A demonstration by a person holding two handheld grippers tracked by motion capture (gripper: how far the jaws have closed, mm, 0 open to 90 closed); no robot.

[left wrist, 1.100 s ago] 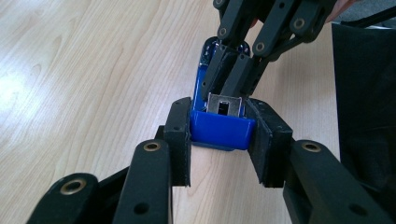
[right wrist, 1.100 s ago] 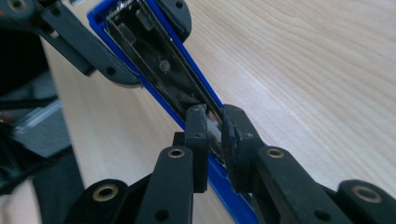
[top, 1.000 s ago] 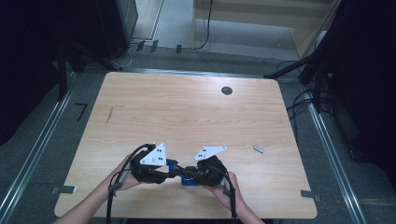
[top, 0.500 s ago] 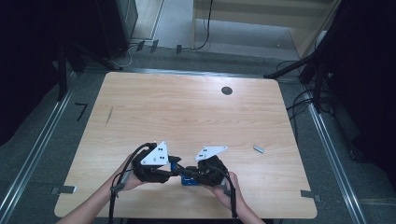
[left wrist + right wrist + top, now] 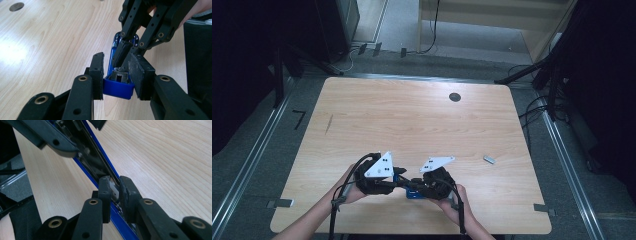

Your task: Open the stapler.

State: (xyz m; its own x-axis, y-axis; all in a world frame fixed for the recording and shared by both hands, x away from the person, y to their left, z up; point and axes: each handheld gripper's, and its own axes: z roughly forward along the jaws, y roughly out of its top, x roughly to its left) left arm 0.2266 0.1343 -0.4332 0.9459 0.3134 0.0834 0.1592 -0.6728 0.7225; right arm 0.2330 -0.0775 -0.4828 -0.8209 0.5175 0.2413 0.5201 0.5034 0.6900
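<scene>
Blue stapler [image 5: 117, 87] held between both grippers, just above the surface [image 5: 412, 120]. Left gripper [image 5: 117, 75] fingers just closing, clamping its blue end; right gripper [image 5: 114, 188] fingers narrow, pinching the inner metal strip. Step: opening it. Next: steady, opposed pull

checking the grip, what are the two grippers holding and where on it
Both hold one blue stapler: the left gripper clamps its blue end, the right gripper pinches its inner metal strip.

Blue stapler [image 5: 117, 87], black grippers, light woodgrain table [image 5: 412, 120].
</scene>
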